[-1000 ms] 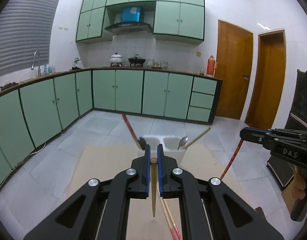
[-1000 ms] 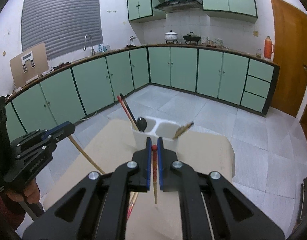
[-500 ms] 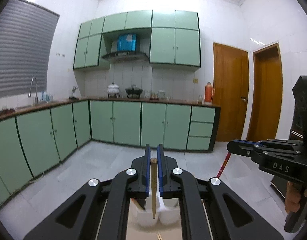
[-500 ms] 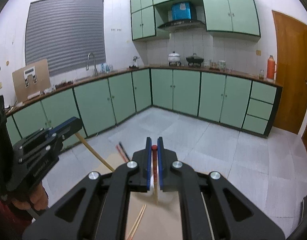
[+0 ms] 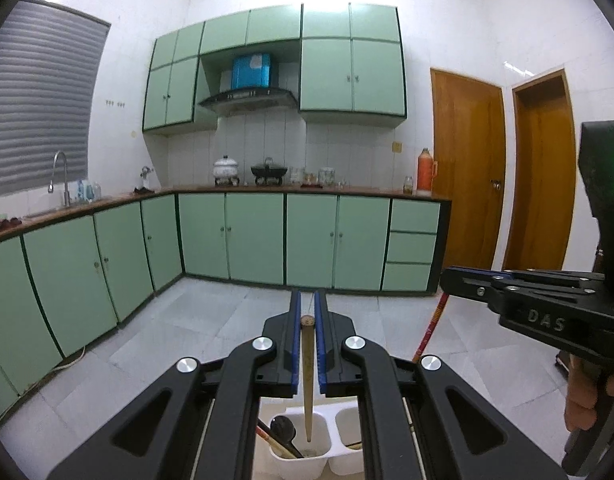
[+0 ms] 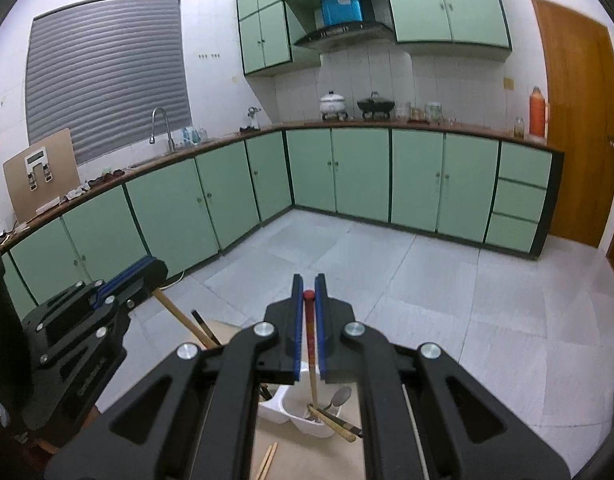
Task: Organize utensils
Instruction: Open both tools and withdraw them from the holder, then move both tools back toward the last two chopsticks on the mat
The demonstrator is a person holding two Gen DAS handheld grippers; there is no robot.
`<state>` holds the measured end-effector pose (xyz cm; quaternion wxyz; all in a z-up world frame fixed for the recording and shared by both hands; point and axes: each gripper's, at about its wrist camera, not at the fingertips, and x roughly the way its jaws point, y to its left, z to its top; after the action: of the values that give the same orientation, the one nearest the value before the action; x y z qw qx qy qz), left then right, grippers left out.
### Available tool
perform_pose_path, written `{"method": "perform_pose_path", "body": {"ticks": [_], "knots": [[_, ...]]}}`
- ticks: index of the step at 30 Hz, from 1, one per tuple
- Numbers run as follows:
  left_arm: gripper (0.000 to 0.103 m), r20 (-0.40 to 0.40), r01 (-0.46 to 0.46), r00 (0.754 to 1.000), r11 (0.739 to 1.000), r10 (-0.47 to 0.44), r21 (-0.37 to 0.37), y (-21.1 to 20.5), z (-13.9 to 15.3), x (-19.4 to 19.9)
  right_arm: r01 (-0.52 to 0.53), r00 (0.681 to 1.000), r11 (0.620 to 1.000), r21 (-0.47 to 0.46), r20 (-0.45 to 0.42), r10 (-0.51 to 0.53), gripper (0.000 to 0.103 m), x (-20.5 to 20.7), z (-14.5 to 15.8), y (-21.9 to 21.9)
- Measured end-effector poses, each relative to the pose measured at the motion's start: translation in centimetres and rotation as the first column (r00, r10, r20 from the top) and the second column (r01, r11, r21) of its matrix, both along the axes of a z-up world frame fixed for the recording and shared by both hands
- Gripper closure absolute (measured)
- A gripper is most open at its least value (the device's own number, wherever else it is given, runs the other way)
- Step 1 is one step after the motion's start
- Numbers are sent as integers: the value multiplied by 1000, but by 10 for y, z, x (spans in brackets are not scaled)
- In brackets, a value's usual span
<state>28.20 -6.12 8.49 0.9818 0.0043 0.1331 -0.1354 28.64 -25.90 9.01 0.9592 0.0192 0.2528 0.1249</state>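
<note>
Both claws, raised, dangle chopsticks over white holder [image 5: 303, 460].

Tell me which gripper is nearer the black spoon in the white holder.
Left. The left gripper hangs its chopstick beside the black spoon; the right gripper is over the other compartment.

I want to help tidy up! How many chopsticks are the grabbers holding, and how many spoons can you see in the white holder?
Chopsticks held: 2, a plain wooden chopstick in the left gripper and a red-topped chopstick in the right gripper
Spoons in the white holder: 2, a black spoon and a silver spoon
Total: 4
</note>
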Motion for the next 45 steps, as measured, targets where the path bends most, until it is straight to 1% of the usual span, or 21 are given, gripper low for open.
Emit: {"method": "perform_pose_path", "body": {"ticks": [6,8,11,13,16,18,19,21,22,23,24,25,26,27,28,29,30,31,37,41,45], "knots": [[96,-79,-8,997,1000,9,6,1,-35,26,-6,998,1000,19,-56,7,98,11,-28,0],[96,-117,2,993,1000,-2,5,2,-43,34,-10,997,1000,21,-74,12,95,13,-35,1],[95,-146,-14,989,1000,15,7,6,-49,40,-4,996,1000,24,-90,6,91,13,-42,2],[93,-149,-17,989,1000,16,-1,10,-49,38,3,997,1000,25,-78,-2,90,8,-39,0],[85,-126,-21,992,1000,21,-5,13,-41,31,19,998,999,31,-52,-17,79,-3,-34,-4],[73,-106,-26,994,1000,25,-2,16,-36,20,31,999,999,34,-35,-30,75,-11,-31,-8],[69,-100,-25,995,1000,25,-1,17,-34,14,36,999,999,34,-25,-35,72,-17,-29,-11],[58,-85,-21,996,1000,21,1,20,-32,1,49,999,998,36,-5,-49,65,-29,-26,-15],[55,-79,-20,997,1000,20,2,21,-31,-4,53,999,998,40,8,-53,59,-38,-26,-17],[49,-72,-20,997,1000,20,3,22,-31,-12,54,998,997,48,22,-56,53,-48,-26,-18],[44,-66,-19,998,1000,19,3,24,-32,-21,58,998,997,50,33,-60,51,-58,-27,-19],[42,-60,-19,998,1000,19,2,27,-35,-33,63,997,997,49,41,-65,44,-67,-29,-20],[38,-58,-18,998,1000,18,2,28,-38,-41,68,996,997,48,51,-71,34,-76,-32,-20],[34,-59,-18,998,1000,18,1,30,-42,-51,78,995,996,48,61,-81,28,-89,-37,-20],[32,-60,-20,998,1000,20,0,32,-45,-59,85,994,995,51,67,-88,18,-96,-41,-21],[28,-67,-24,997,1000,24,-3,36,-52,-69,97,992,994,58,75,-101,13,-108,-47,-22],[24,-78,-28,997,1000,27,-9,39,-58,-79,105,991,992,62,76,-110,13,-118,-54,-23],[24,-91,-27,996,1000,26,-13,42,-64,-87,112,991,992,65,69,-116,12,-129,-62,-23],[20,-188,-44,981,999,44,0,60,-109,-129,135,991,988,67,-29,-134,11,-171,-112,-25],[20,-238,-64,969,997,71,38,65,-136,-149,144,987,989,38,-83,-140,11,-195,-145,-15],[20,-260,-71,962,995,87,69,66,-159,-165,158,983,987,23,-101,-155,11,-212,-171,-2]]}}
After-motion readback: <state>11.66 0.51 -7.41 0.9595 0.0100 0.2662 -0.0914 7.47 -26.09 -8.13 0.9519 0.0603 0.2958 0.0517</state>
